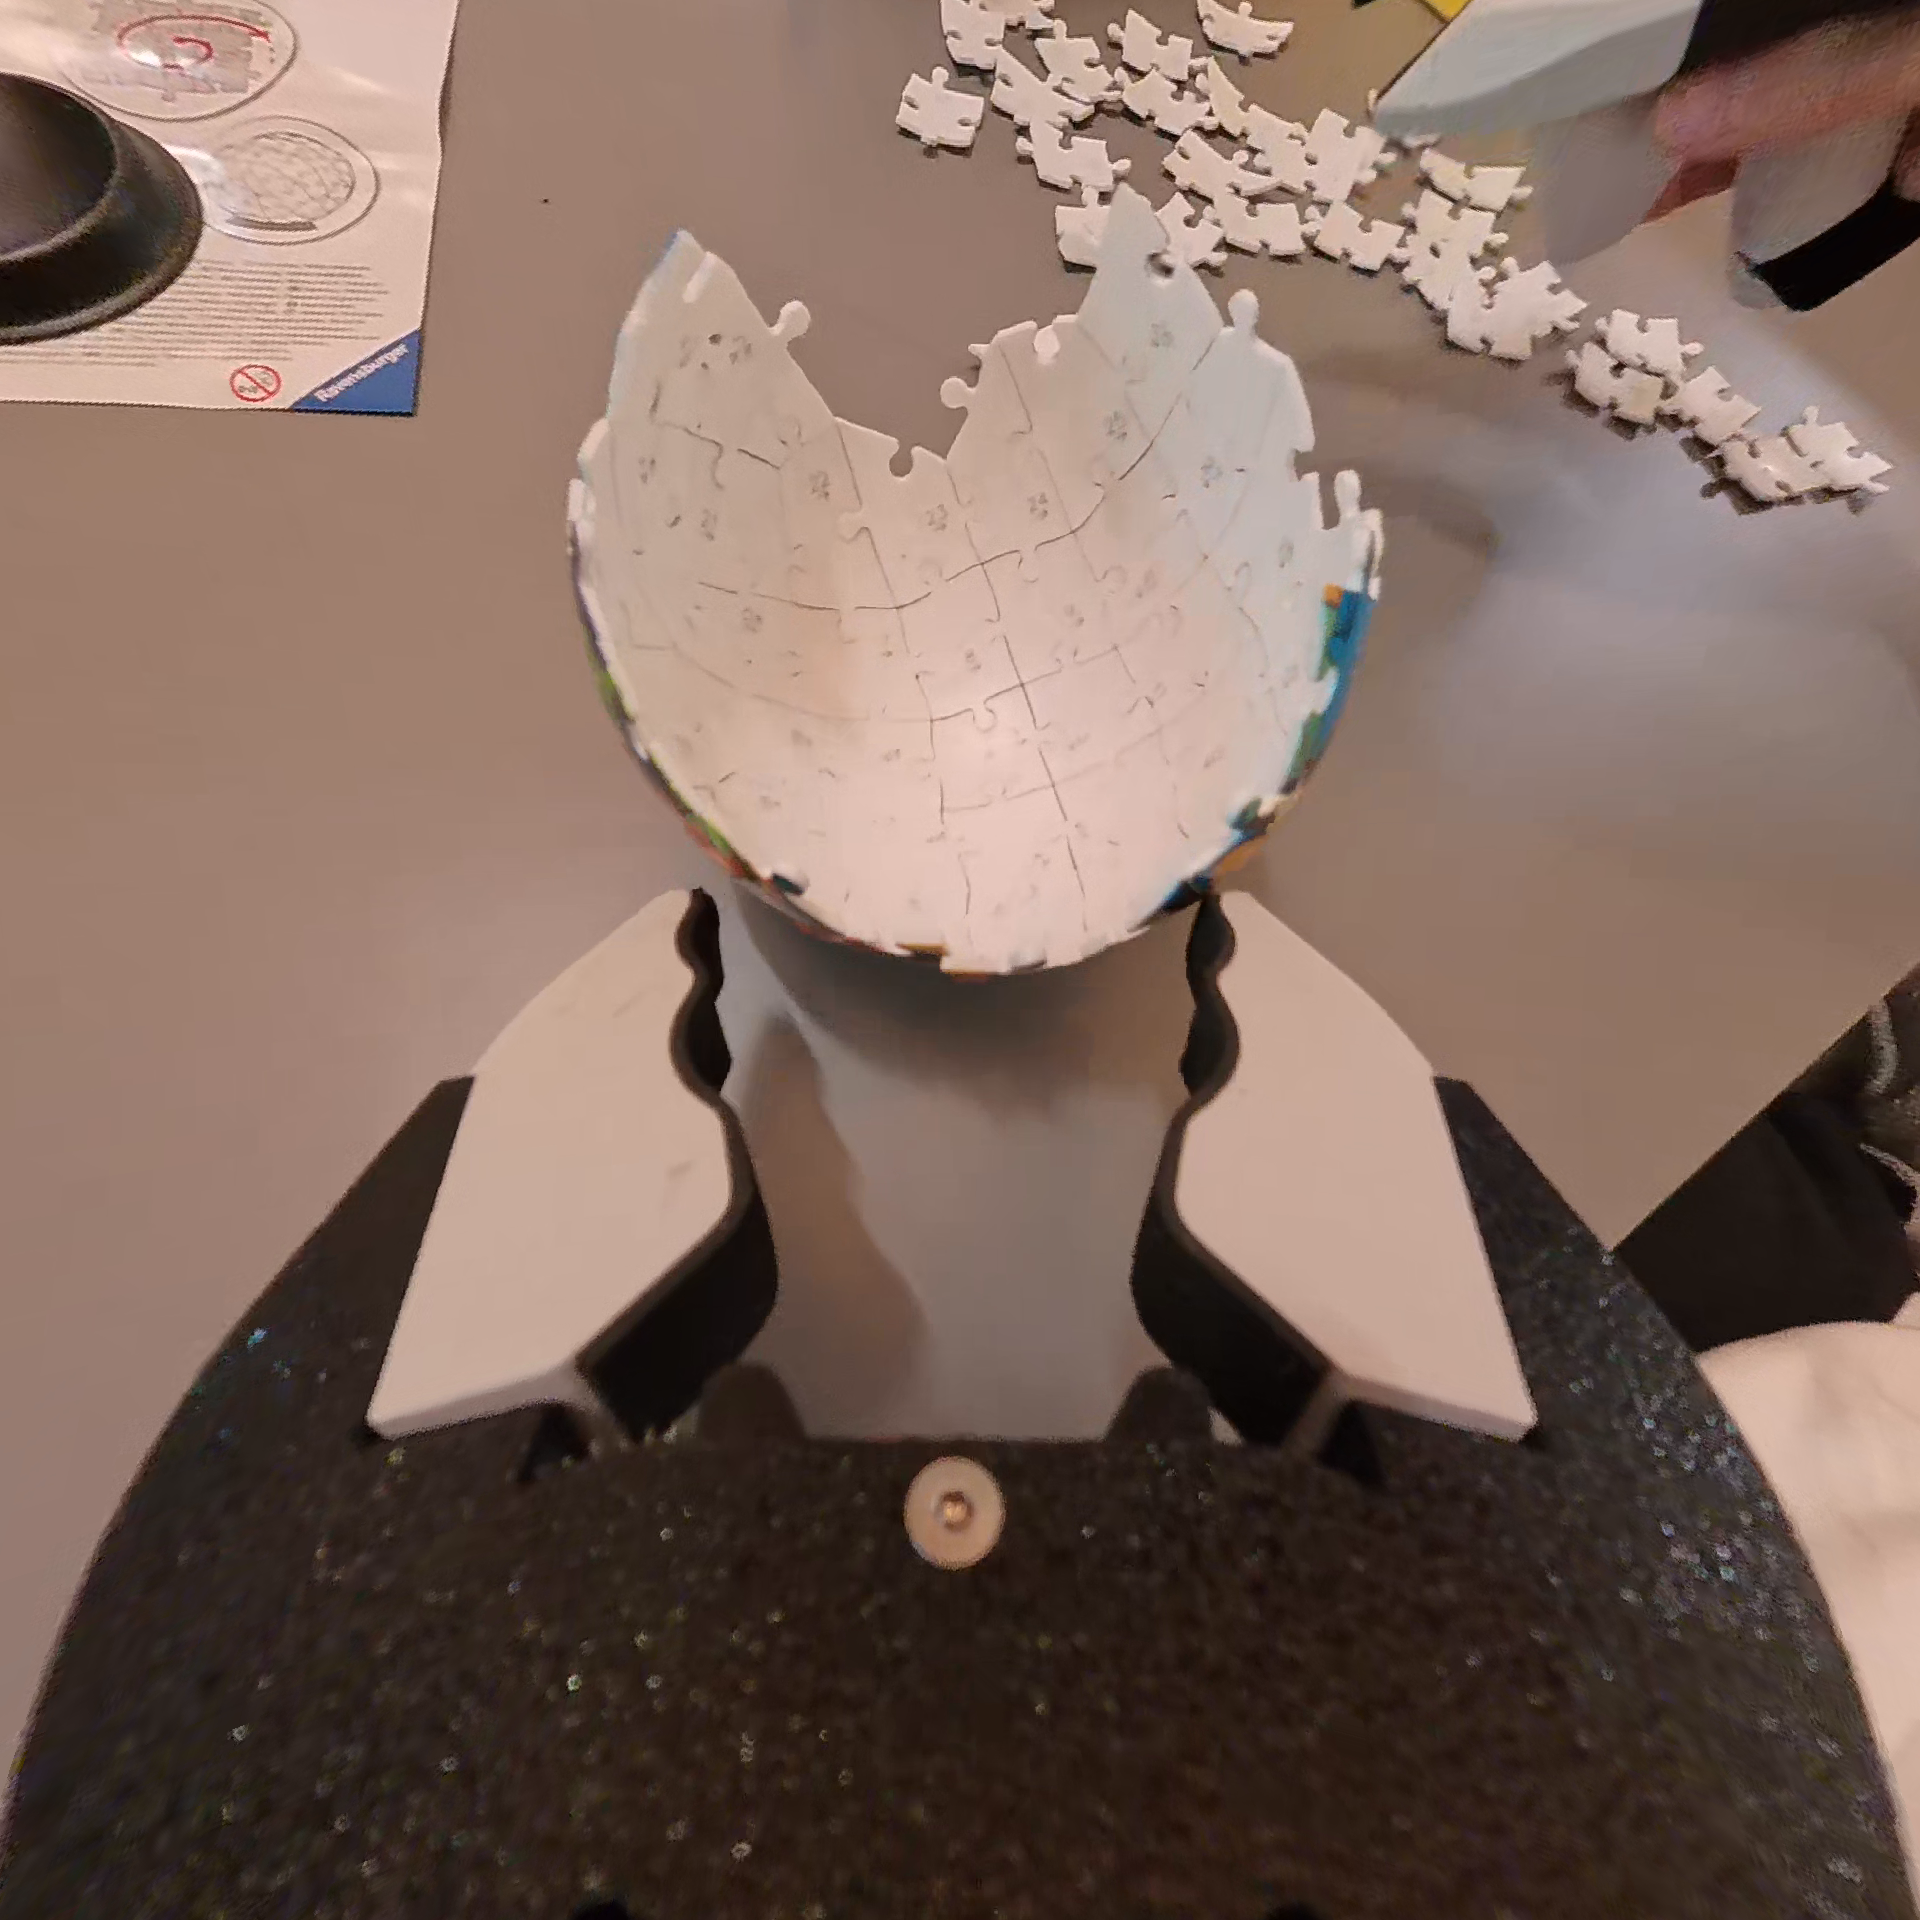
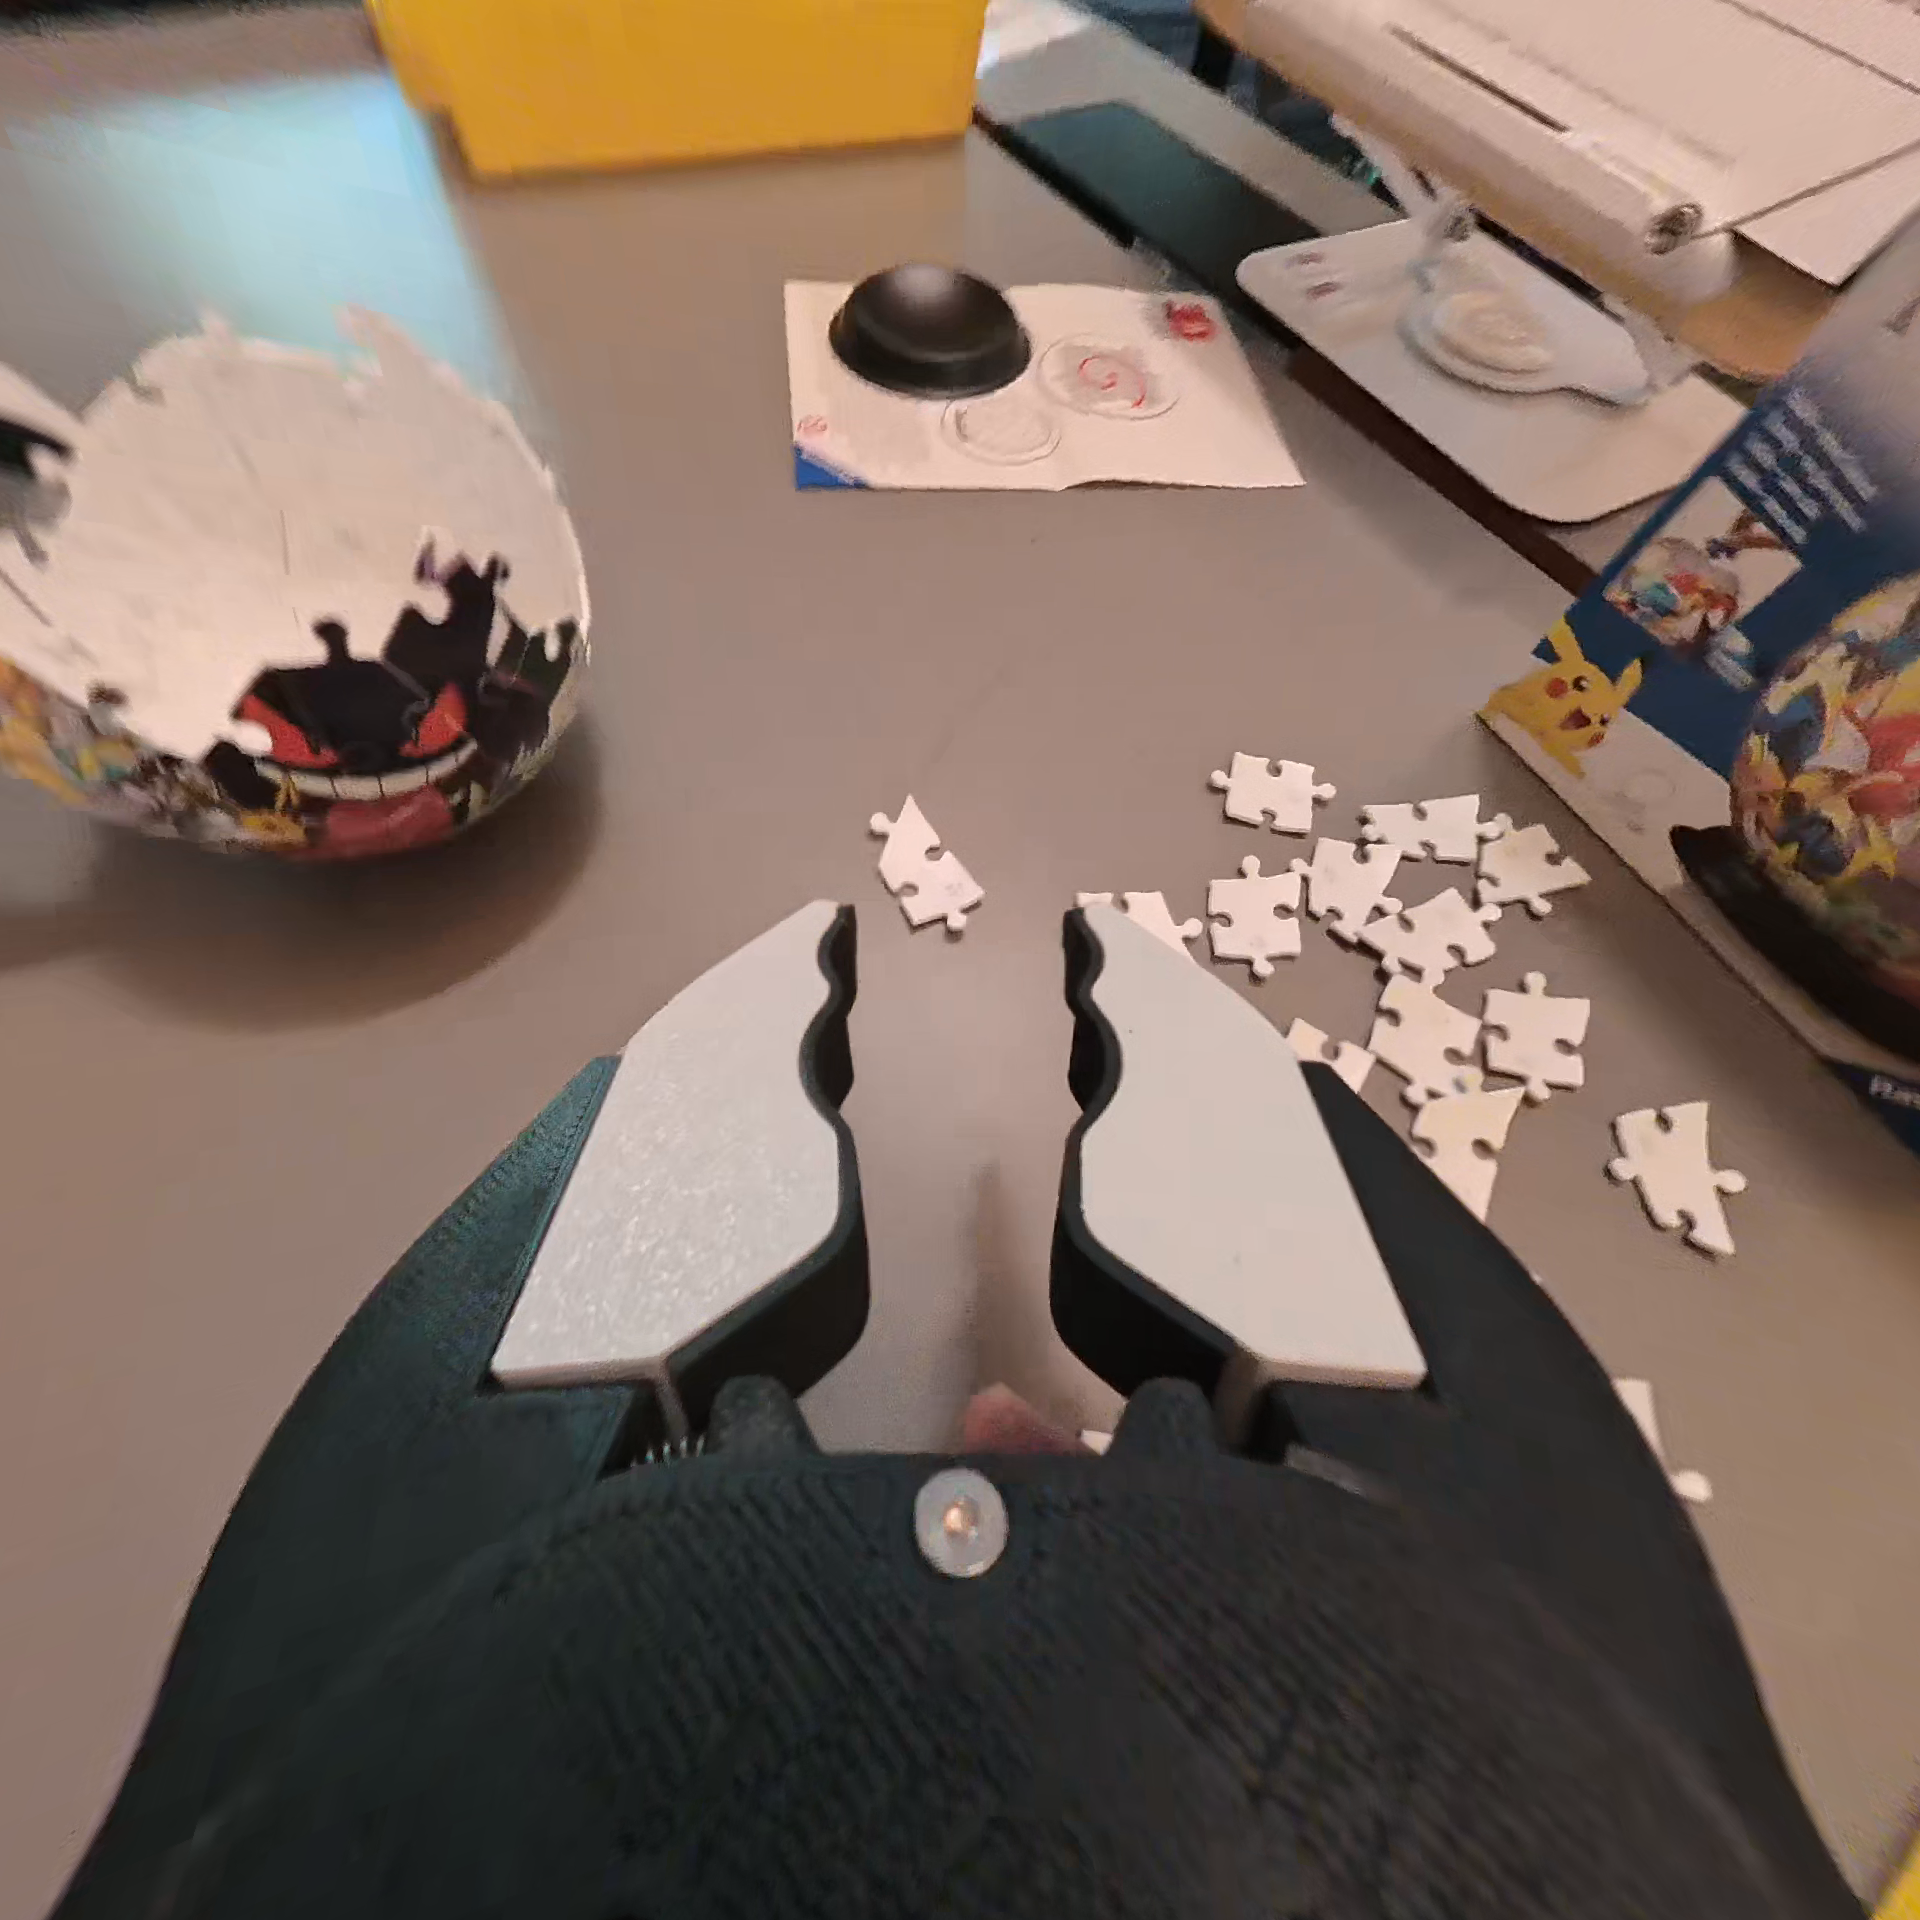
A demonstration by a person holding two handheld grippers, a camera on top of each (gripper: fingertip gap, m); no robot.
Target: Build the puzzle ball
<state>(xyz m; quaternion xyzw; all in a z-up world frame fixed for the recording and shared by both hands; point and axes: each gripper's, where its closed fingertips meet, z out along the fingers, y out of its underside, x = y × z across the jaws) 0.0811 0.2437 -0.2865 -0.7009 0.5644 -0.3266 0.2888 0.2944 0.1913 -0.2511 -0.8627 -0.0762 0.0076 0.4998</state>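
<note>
The half-built puzzle ball (image 1: 966, 644) sits on the grey table as an open bowl, white inside, coloured outside. My left gripper (image 1: 956, 914) is open, its fingertips on either side of the bowl's near bottom edge, holding nothing. In the right wrist view the ball (image 2: 281, 644) lies at the left. My right gripper (image 2: 958, 920) is open and empty above the table, next to loose white puzzle pieces (image 2: 1423, 925); one piece (image 2: 925, 868) lies just ahead of its left fingertip. The right gripper (image 1: 1621, 135) also shows over the piece pile (image 1: 1299, 177) in the left wrist view.
A black stand (image 2: 925, 327) sits on an instruction sheet (image 2: 1143, 436) at the back; both show at the left wrist view's top left (image 1: 94, 208). The puzzle box (image 2: 1766, 748) stands right, a yellow bin (image 2: 686, 73) behind, a white tray (image 2: 1496, 353) far right.
</note>
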